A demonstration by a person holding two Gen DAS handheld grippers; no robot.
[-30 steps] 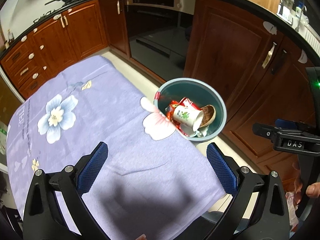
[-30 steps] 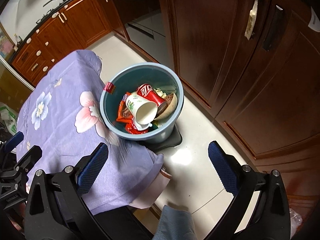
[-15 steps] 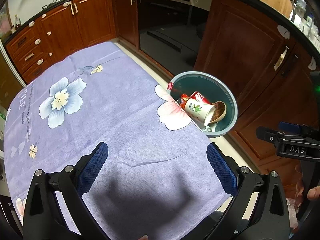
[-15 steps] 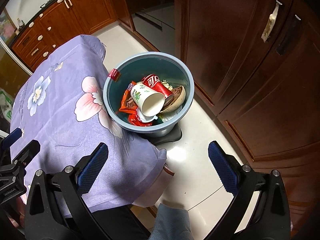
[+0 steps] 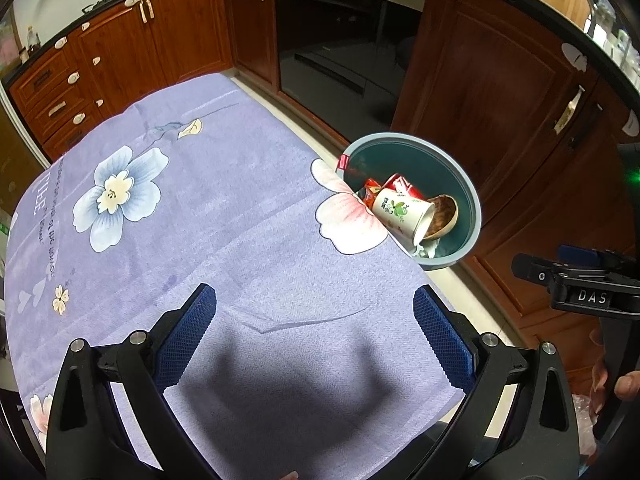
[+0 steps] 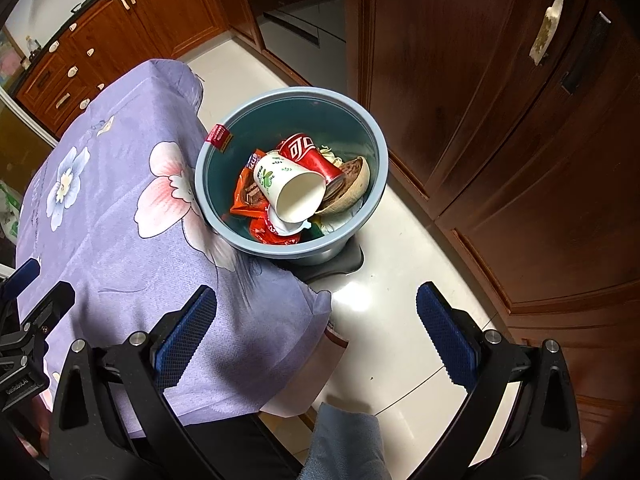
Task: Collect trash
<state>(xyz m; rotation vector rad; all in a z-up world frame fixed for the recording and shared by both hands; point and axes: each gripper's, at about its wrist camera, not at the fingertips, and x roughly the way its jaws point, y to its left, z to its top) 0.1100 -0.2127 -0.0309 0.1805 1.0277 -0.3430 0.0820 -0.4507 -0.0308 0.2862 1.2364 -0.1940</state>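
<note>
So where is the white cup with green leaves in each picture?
Left wrist view: the white cup lies on its side in the bin at right of centre.
Right wrist view: the cup lies mid-frame, atop the trash.
Shared landmark: the red tag on the bin's rim.

Below my left fingers, a table [image 5: 240, 220] draped in a lilac tablecloth [image 5: 248, 184] printed with a blue flower [image 5: 116, 196] and a pink flower [image 5: 348, 220]; a crease crosses the cloth near me, and its edge hangs off the corner. Just beside that edge, on the pale glossy floor [image 6: 384, 320], a grey-blue bin [image 6: 376, 152] stands on a dark base, its rim close against the hanging cloth. The floor runs on to dark wooden cabinets [image 6: 500, 120].
</note>
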